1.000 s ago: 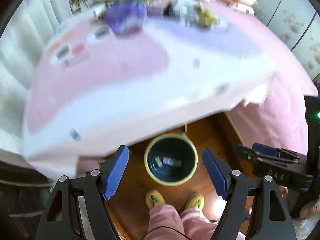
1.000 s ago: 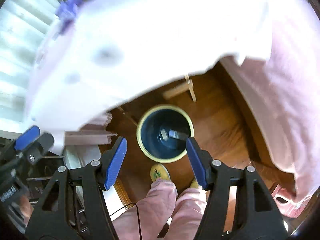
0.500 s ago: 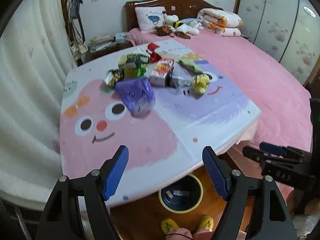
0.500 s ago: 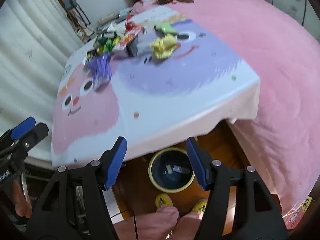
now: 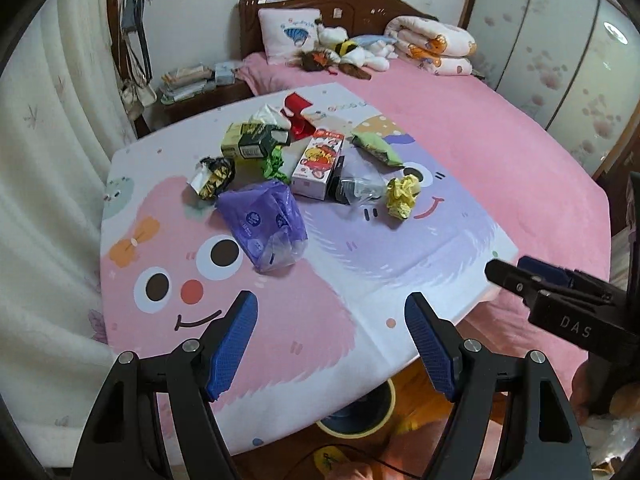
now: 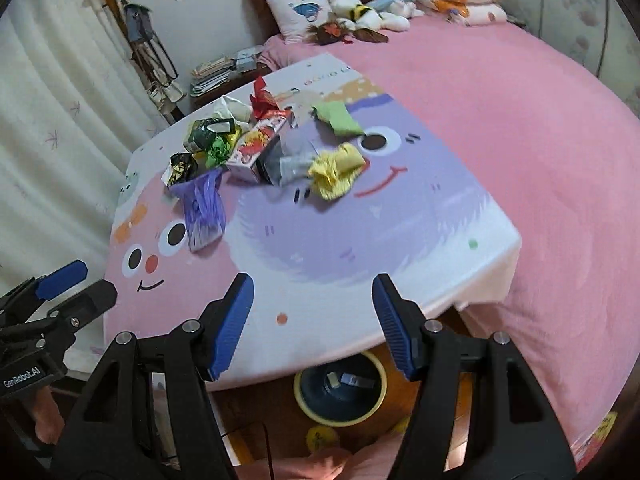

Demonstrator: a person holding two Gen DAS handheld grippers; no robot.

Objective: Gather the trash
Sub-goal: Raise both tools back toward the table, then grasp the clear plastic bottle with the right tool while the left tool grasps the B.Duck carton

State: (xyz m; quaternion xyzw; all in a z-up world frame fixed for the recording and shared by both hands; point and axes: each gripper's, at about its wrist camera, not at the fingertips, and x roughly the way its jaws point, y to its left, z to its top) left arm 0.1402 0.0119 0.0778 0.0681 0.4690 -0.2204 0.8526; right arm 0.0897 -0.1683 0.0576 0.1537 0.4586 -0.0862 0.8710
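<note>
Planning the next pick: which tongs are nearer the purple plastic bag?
Left, probably. The left tongs sit almost straight in front of the purple plastic bag; the right tongs are offset to its right, both open.

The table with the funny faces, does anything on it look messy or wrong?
Yes. Trash is heaped at the far end of the table: a crumpled purple bag, a ball of yellow paper and a snack box lying flat. The bin sits on the floor below.
</note>
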